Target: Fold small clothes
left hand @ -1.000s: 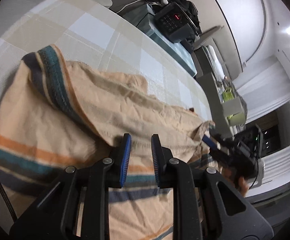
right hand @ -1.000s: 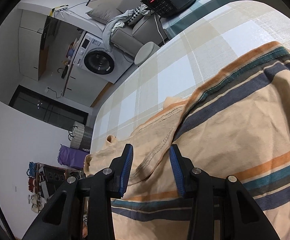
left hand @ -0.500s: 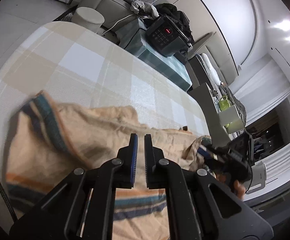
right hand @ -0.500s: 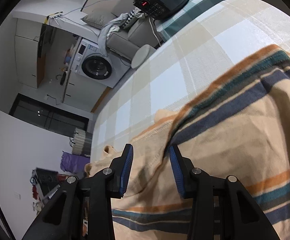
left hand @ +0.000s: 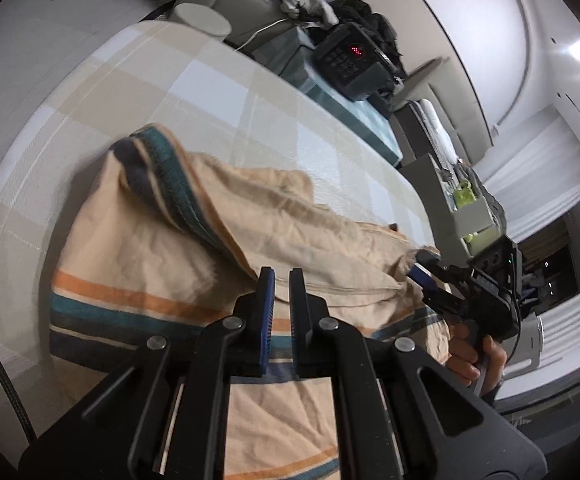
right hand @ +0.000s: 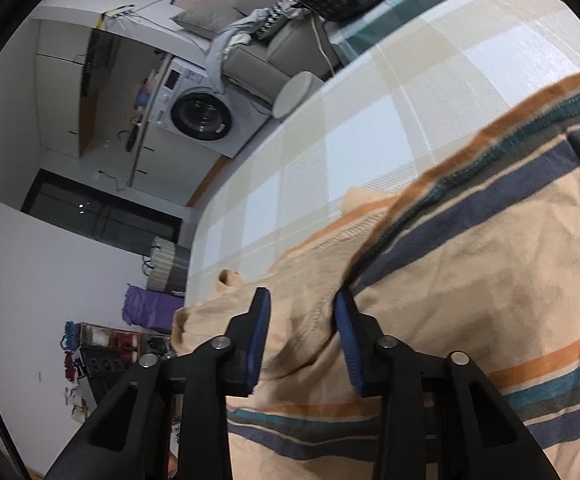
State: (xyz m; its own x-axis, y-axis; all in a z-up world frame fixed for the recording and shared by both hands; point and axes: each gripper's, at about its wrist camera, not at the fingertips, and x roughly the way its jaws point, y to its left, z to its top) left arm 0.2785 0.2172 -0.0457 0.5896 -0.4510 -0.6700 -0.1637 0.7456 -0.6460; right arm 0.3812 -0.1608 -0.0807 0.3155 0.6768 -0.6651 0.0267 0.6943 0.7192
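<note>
A peach garment with orange, teal and navy stripes lies rumpled on the checked table. My left gripper is shut on a raised fold of it, and the striped hem runs up to its tips. In the right wrist view the same garment fills the lower right. My right gripper is closing with a loose fold of fabric between its pads, which stand apart. The left wrist view shows that right gripper at the garment's far right edge, held by a hand.
Beyond the table's far edge are a black device with red digits on a teal-checked surface, a round white stool and a grey shelf. A washing machine and a sofa with clothes stand further off.
My left jaws went from open around the fold to shut on it, and the fabric has drawn up toward them. My right jaws have narrowed around their fold.
</note>
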